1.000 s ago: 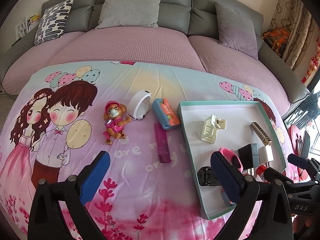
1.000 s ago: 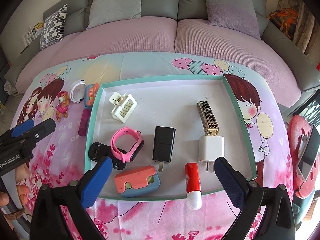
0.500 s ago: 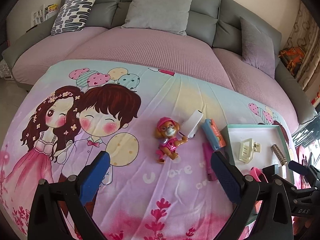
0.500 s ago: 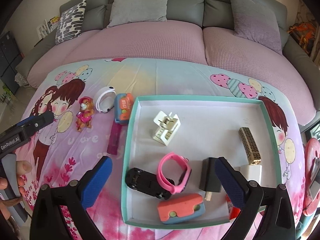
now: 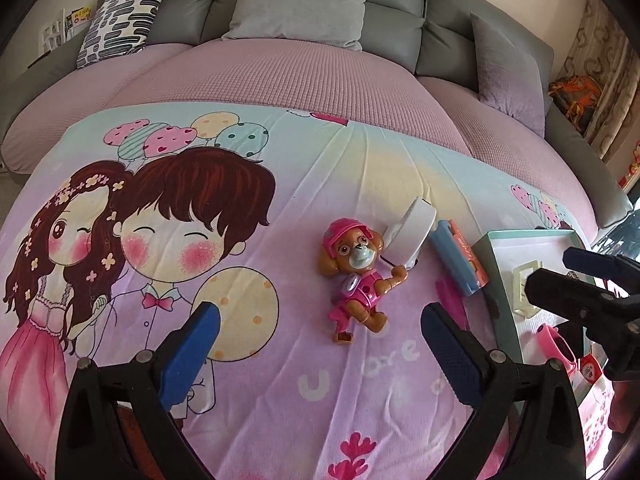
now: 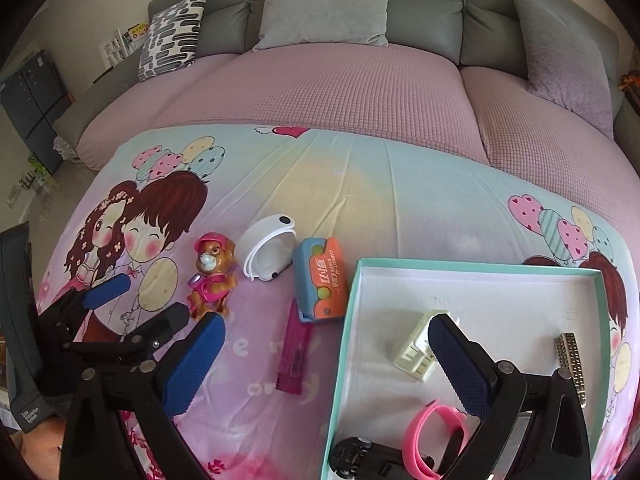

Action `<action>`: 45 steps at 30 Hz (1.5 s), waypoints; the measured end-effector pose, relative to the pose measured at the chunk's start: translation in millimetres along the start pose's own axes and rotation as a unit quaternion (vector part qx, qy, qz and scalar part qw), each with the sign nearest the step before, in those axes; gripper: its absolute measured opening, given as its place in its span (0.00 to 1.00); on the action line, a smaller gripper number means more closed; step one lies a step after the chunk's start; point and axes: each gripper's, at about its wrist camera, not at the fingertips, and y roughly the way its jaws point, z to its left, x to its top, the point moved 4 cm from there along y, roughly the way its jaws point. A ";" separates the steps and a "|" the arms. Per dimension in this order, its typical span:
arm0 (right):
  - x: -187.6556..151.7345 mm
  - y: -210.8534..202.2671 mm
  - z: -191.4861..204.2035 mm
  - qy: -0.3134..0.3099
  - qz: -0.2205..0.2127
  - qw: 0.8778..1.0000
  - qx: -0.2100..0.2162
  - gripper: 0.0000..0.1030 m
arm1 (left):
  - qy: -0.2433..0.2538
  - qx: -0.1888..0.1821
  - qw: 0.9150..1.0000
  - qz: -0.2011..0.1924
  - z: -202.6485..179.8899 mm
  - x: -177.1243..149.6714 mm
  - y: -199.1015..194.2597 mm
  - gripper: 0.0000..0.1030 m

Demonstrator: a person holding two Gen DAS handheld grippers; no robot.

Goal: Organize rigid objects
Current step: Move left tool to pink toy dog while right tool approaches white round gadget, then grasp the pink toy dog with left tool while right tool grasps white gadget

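Both the left gripper (image 5: 316, 344) and right gripper (image 6: 326, 360) are gaping empty over the cartoon-printed tabletop (image 5: 360, 168), grey sofa (image 5: 400, 20) sitting behind.

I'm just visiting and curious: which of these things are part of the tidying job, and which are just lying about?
Part of the job:
toy dog
white band
orange and blue case
pink comb
tray, already holding a cream clip, pink strap, black toy car and gold bar

Just lying about:
cushions
sofa
cartoon cloth
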 end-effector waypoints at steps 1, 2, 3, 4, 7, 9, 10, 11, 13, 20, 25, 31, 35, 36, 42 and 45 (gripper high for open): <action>2.3 4.5 2.7 -0.001 0.001 1.000 0.003 1.00 | 0.009 0.000 1.000 0.000 -3.3 0.4 2.6 0.98; 4.6 9.1 5.4 -0.001 0.003 1.000 0.006 0.98 | 0.019 -0.001 1.000 -0.001 -6.7 1.2 4.7 0.98; 6.7 13.1 7.8 -0.003 0.005 1.000 0.009 0.98 | 0.028 -0.003 1.000 -0.004 -10.4 1.5 6.6 0.98; 8.8 16.9 10.6 -0.006 0.006 1.000 0.012 0.96 | 0.036 -0.005 0.999 -0.007 -13.6 2.0 8.3 0.98; 14.5 26.9 17.9 -0.013 0.009 1.000 0.014 0.92 | 0.052 -0.003 0.999 -0.009 -20.2 4.2 15.9 0.96; 18.4 32.4 21.9 -0.014 0.010 1.000 0.019 0.88 | 0.057 -0.003 0.998 -0.004 -21.4 5.7 22.4 0.87; 20.3 34.9 24.1 -0.015 0.011 1.000 0.021 0.85 | 0.059 -0.001 0.998 -0.001 -20.9 6.4 25.8 0.77; 22.2 37.3 26.6 -0.017 0.012 1.000 0.023 0.84 | 0.058 0.001 0.998 0.003 -19.7 7.0 29.0 0.73; 25.6 42.0 31.3 -0.022 0.012 0.999 0.025 0.84 | 0.054 -0.003 0.998 0.007 -17.0 7.4 33.2 0.69; 32.7 62.5 44.3 -0.030 0.021 0.999 0.028 0.71 | 0.040 -0.006 0.999 0.004 -3.4 12.8 43.7 0.63; 35.2 74.1 45.9 -0.031 0.024 0.999 0.024 0.63 | 0.029 -0.009 1.000 -0.003 7.8 19.1 47.7 0.58; 38.0 79.2 46.7 -0.027 0.022 0.999 0.025 0.53 | 0.025 -0.008 1.000 -0.010 14.3 22.6 51.6 0.50; 37.5 75.3 50.1 -0.024 0.022 0.999 0.025 0.28 | 0.024 -0.012 1.000 -0.014 15.1 21.5 48.9 0.50; 37.1 73.2 51.1 -0.025 0.021 0.999 0.025 0.27 | 0.024 -0.011 1.000 -0.014 15.2 20.6 47.7 0.50; 33.7 50.8 53.8 -0.027 0.010 0.999 0.040 0.22 | 0.028 -0.014 0.999 -0.014 12.0 15.1 36.6 0.49; 30.9 33.9 51.6 -0.030 0.005 0.999 0.040 0.22 | 0.021 -0.017 1.000 -0.015 10.0 13.8 26.8 0.49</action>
